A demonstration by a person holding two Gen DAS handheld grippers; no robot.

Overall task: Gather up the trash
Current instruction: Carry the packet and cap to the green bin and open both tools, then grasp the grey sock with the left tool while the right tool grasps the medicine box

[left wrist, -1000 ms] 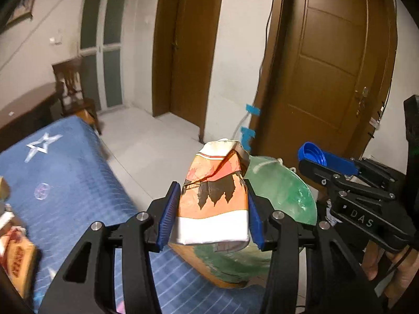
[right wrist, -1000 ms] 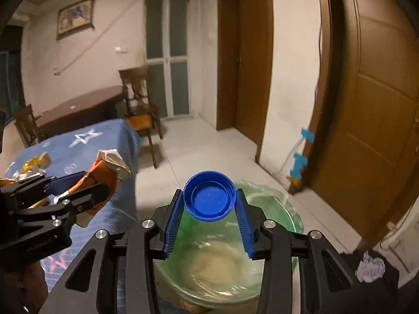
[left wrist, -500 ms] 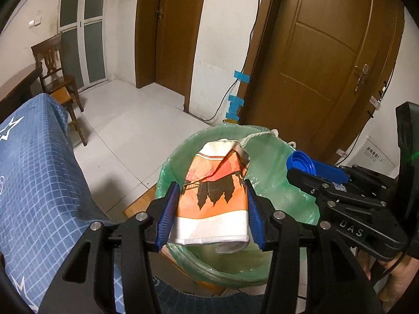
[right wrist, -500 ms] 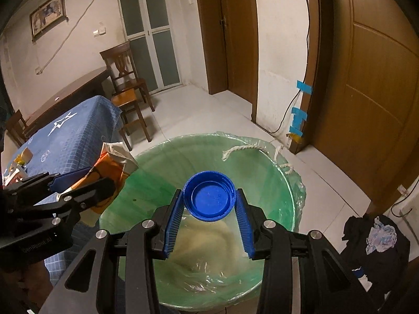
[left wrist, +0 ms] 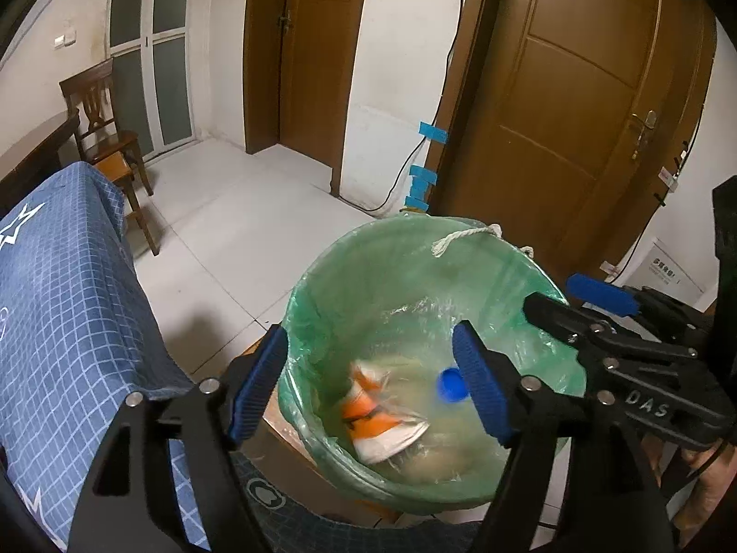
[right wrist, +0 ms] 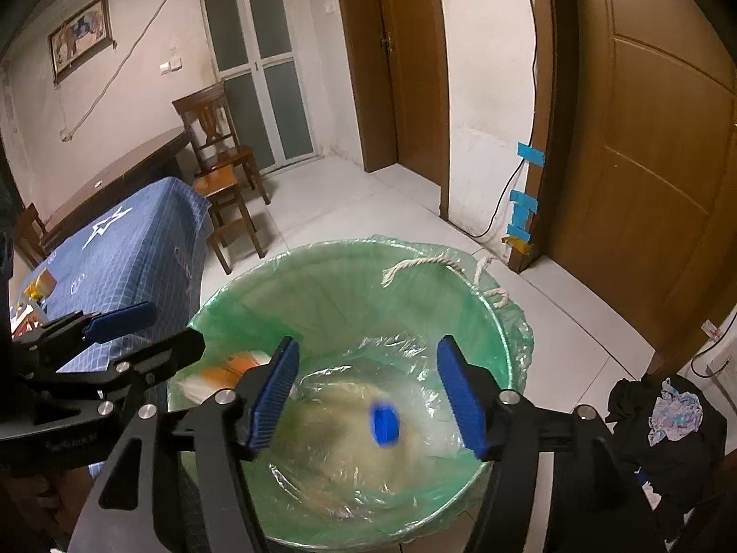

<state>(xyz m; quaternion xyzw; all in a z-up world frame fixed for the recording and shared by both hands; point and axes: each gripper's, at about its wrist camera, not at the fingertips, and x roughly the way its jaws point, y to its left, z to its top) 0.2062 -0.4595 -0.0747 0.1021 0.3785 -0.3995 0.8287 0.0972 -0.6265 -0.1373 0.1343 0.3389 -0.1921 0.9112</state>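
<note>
A bin lined with a green bag [left wrist: 322, 285] [right wrist: 258, 290] stands on the floor below both grippers. An orange and white carton [left wrist: 380, 414] [right wrist: 225, 371], blurred, is inside the bag. A blue bottle cap [left wrist: 450, 385] [right wrist: 384, 424], also blurred, is inside it too. My left gripper [left wrist: 368, 391] is open and empty above the bin's near side. My right gripper [right wrist: 368, 396] is open and empty above the bin; it also shows at the right of the left wrist view [left wrist: 580, 304].
A table with a blue checked cloth [left wrist: 60, 313] [right wrist: 119, 249] stands left of the bin. A wooden chair [left wrist: 110, 147] [right wrist: 221, 166] is beyond it. Brown doors [left wrist: 576, 106] and a wall with a cable are behind. Dark clothes [right wrist: 663, 428] lie at the right.
Both grippers have opened over the bin. The carton and the blue cap have left the fingers and dropped into the green bag.
</note>
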